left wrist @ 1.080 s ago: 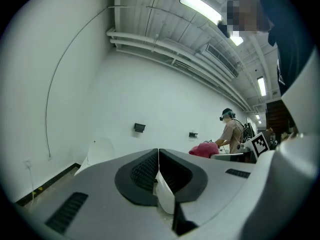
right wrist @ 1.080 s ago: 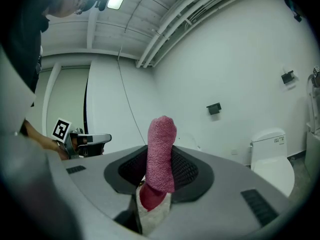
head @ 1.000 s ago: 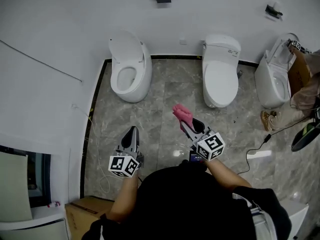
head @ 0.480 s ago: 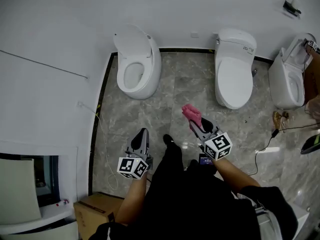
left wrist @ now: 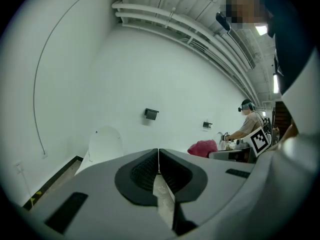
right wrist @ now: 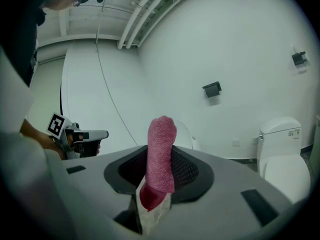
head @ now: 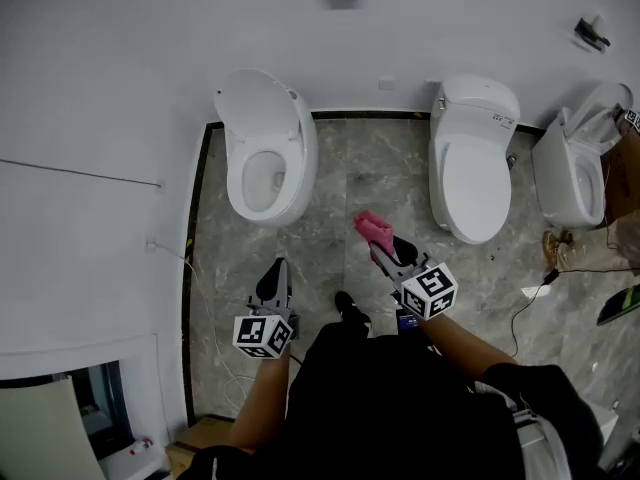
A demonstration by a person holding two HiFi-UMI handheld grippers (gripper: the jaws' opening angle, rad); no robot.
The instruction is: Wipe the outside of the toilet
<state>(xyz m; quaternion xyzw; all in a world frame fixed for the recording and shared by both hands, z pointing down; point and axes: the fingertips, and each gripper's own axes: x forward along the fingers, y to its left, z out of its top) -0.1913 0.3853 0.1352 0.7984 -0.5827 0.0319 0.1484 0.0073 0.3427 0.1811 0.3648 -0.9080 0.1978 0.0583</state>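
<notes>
Three white toilets stand along the far wall. The left toilet (head: 262, 150) has its lid up and bowl open; its lid (left wrist: 105, 143) also shows in the left gripper view. The middle toilet (head: 473, 164) has its lid down and appears again as the toilet (right wrist: 283, 159) at the right of the right gripper view. My right gripper (head: 382, 245) is shut on a pink cloth (head: 371, 228), which sticks up between the jaws as the cloth (right wrist: 161, 155). My left gripper (head: 274, 279) is shut and holds nothing; it hangs over the floor in front of the left toilet.
A third toilet (head: 575, 167) stands at the far right, with another person (left wrist: 248, 124) near it. Cables (head: 540, 285) lie on the grey marble floor (head: 345, 173) at right. A thin wire (head: 190, 268) runs by the left wall. My foot (head: 350, 311) is between the grippers.
The view has shifted forward, so the toilets sit lower and nearer in the head view. Both grippers keep their pose, the right still shut on the pink cloth.
</notes>
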